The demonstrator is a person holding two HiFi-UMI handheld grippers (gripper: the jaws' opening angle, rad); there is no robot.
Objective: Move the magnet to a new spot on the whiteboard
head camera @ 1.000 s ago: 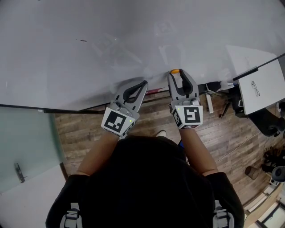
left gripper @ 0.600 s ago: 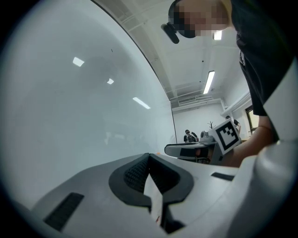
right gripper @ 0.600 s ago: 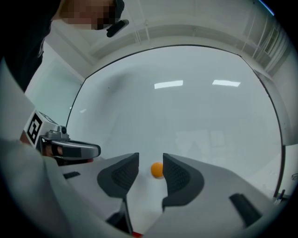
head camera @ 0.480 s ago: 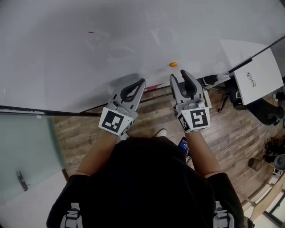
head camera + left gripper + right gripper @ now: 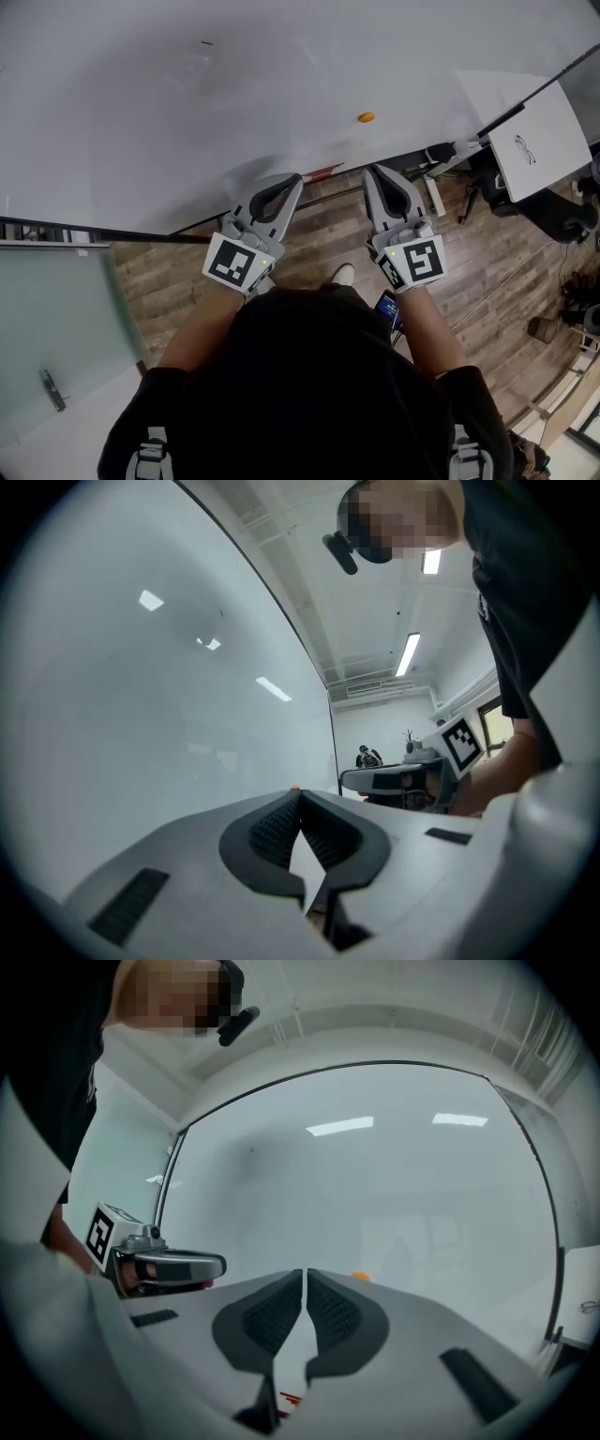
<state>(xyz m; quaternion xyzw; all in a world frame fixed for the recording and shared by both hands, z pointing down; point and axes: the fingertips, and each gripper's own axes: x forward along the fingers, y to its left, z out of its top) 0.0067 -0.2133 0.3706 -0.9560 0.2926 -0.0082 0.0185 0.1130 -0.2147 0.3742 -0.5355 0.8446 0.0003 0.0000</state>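
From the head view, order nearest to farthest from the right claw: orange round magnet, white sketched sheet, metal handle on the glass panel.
1. Orange round magnet, on the whiteboard just ahead of the right claw, whose jaws have just been closing on nothing.
2. White sketched sheet, off to its right.
3. Metal handle on the glass panel, far left.

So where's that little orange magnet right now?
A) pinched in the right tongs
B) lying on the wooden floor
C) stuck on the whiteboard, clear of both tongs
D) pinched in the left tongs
C: the orange magnet sits on the whiteboard beyond the tips of the right tongs, whose jaws have just been closing and have nothing between them.
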